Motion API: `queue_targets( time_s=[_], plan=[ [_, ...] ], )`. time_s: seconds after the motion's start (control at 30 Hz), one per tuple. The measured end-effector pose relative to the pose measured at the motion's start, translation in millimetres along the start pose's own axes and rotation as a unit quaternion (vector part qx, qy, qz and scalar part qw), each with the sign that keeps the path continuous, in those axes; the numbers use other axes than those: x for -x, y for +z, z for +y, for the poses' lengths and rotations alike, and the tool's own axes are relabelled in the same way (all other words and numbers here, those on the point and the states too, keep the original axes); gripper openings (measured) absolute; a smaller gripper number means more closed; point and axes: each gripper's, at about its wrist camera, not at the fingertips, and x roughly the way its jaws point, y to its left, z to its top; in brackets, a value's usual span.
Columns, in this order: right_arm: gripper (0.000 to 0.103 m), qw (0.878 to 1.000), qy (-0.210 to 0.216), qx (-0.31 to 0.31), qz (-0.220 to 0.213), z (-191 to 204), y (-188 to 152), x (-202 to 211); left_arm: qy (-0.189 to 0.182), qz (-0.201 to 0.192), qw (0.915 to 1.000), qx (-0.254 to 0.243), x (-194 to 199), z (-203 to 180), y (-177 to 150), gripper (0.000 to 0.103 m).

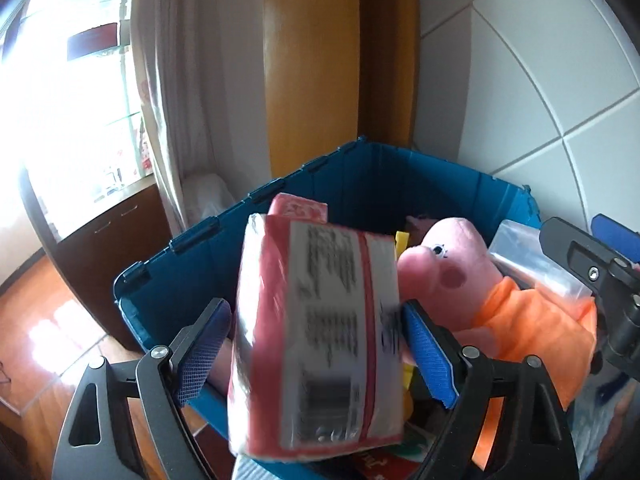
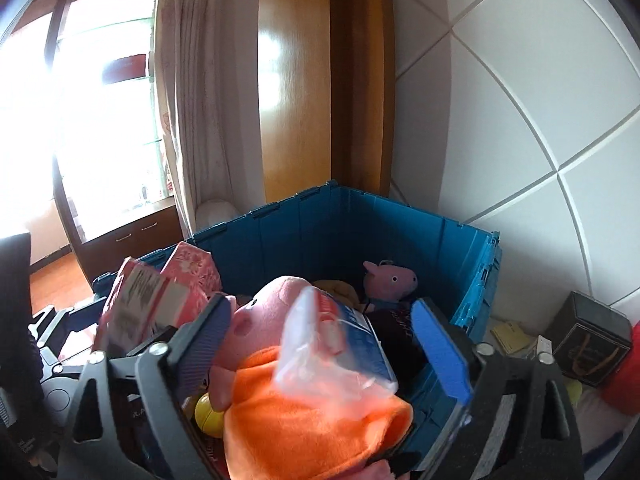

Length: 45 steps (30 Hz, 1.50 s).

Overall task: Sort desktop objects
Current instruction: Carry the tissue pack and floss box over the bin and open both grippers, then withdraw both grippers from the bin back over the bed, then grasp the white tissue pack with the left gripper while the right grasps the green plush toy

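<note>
My left gripper (image 1: pixel 316 344) is shut on a red and white tissue pack (image 1: pixel 320 332) and holds it above the blue crate (image 1: pixel 360 176). The pack also shows at the left in the right wrist view (image 2: pixel 140 304). My right gripper (image 2: pixel 320 344) is open above the crate (image 2: pixel 360 224); a clear plastic bag (image 2: pixel 332 344) hangs between its fingers, touching neither pad. Below lies a pink pig plush in an orange dress (image 2: pixel 304 408), also in the left wrist view (image 1: pixel 460 276). A smaller pig plush (image 2: pixel 390 278) lies deeper in the crate.
A pink box (image 2: pixel 192 268) and a yellow ball (image 2: pixel 208 416) are in the crate. A dark box (image 2: pixel 588 340), a red object (image 2: pixel 624 376) and yellow notes (image 2: pixel 510 336) sit right of it. White tiled wall (image 2: pixel 520 120) and wooden panel (image 2: pixel 296 80) stand behind.
</note>
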Motion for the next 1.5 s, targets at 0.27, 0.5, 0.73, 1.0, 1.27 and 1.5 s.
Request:
queue_targets(
  time_s=[0.27, 0.5, 0.73, 1.0, 1.27, 1.5],
  plan=[
    [0.103, 1.000, -0.018, -0.023, -0.009, -14.9, -0.6, 17.1, -0.011, -0.034, 0.9993, 0.005, 30.1, 0.5, 12.4, 0.090],
    [0.103, 0.999, -0.028, -0.035, -0.027, -34.3, -5.3, 48.9, -0.014, -0.049, 0.9986, -0.012, 51.0, -20.9, 15.9, 0.090],
    [0.103, 0.997, -0.048, -0.049, -0.031, -67.0, -21.2, 84.0, -0.036, -0.070, 0.9964, -0.032, 74.4, -59.9, 9.6, 0.090],
    [0.103, 0.989, -0.123, -0.066, -0.042, -152.0, -61.5, 154.2, -0.105, -0.097, 0.9875, -0.066, 114.0, -161.4, -6.8, 0.090],
    [0.103, 0.964, -0.219, -0.148, -0.009, -298.2, -127.1, 211.8, -0.177, -0.067, 0.9724, -0.137, 108.3, -310.9, -43.5, 0.090],
    [0.103, 0.943, -0.252, -0.214, 0.047, -396.5, -176.0, 188.3, -0.189, 0.001, 0.9650, -0.182, 34.3, -414.7, -71.1, 0.090]
  ],
)
